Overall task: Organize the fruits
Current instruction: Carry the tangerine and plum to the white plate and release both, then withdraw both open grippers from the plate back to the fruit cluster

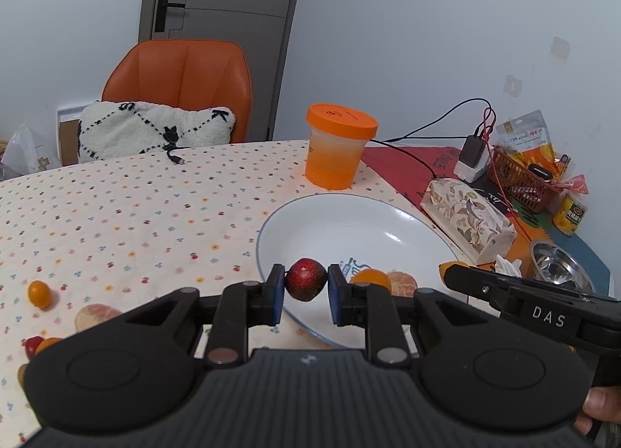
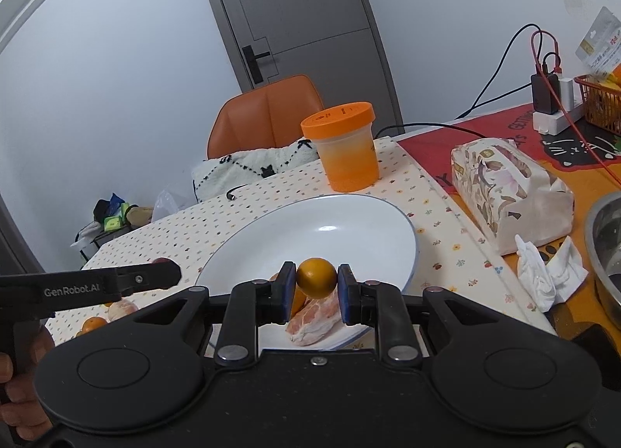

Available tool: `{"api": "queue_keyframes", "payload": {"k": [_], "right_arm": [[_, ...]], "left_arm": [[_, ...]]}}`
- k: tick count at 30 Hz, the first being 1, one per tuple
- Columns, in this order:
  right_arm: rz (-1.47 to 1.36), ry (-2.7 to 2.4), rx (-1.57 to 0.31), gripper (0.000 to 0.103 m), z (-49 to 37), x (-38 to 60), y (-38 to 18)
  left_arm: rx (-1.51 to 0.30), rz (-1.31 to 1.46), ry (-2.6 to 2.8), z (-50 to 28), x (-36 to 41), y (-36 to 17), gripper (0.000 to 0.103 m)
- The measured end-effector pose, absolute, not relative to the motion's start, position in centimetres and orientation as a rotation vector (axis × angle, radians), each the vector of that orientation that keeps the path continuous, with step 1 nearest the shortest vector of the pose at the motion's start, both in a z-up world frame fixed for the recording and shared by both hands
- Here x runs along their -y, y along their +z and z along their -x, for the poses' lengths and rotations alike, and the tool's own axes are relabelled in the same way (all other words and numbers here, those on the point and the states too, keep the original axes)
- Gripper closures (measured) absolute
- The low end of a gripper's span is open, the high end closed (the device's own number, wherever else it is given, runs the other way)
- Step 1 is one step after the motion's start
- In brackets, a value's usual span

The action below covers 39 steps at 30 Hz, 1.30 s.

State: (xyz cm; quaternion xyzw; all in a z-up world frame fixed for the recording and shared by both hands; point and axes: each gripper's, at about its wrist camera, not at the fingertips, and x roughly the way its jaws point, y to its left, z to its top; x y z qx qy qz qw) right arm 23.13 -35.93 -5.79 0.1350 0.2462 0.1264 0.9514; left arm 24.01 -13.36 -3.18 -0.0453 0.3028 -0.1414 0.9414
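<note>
My left gripper [image 1: 306, 288] is shut on a red strawberry [image 1: 306, 279], held just above the near rim of the white plate [image 1: 349, 223]. My right gripper [image 2: 316, 287] is shut on a small orange kumquat [image 2: 316, 277] over the same white plate [image 2: 330, 230]. In the plate lie a peeled citrus piece [image 2: 312, 318] and another orange fruit [image 1: 370, 279]. On the tablecloth to the left sit a kumquat [image 1: 39, 293], a peeled citrus piece [image 1: 95, 315], a strawberry [image 1: 33, 345] and one more orange fruit [image 1: 48, 343]. The right gripper's tip [image 1: 458, 273] shows in the left wrist view.
An orange-lidded plastic jar [image 1: 337, 145] stands behind the plate. A floral tissue pack [image 1: 469, 219], crumpled tissue [image 2: 543, 277], steel bowl [image 1: 559, 263], red basket [image 1: 520, 180] and charger cables crowd the right side. An orange chair [image 1: 182, 83] with a cushion stands beyond the table.
</note>
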Motion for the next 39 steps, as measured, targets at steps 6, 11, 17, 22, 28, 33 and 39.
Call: {"api": "queue_keyframes", "payload": {"k": [6, 11, 17, 22, 28, 33, 39], "right_arm": [[-0.289, 0.281, -0.513, 0.082, -24.2, 35.8, -6.3], [-0.295, 0.298, -0.526, 0.082, -25.1, 35.5, -6.9], [-0.312, 0.294, -0.529, 0.081, -25.8, 35.6, -7.1], [-0.319, 0.292, -0.513, 0.053, -25.4, 35.4, -7.1], [-0.318, 0.310, -0.517, 0.041, -24.8, 34.8, -6.9], [-0.315, 0.319, -0.511, 0.039, -24.3, 34.2, -6.8], [-0.300, 0.358, -0.505, 0.033, -24.0, 33.1, -6.6]], "left_arm": [[-0.643, 0.098, -0.263, -25.2, 14.1, -4.0, 0.082], [-0.662, 0.099, -0.246, -26.2, 14.5, -4.5, 0.080], [-0.680, 0.085, -0.220, -26.6, 14.4, -4.6, 0.060], [-0.654, 0.078, -0.170, -25.9, 13.5, -4.5, 0.027], [-0.650, 0.070, -0.156, -25.0, 12.3, -4.3, 0.016], [-0.637, 0.079, -0.161, -23.8, 11.3, -4.4, 0.012], [-0.621, 0.060, -0.121, -23.0, 10.2, -4.4, 0.010]]}}
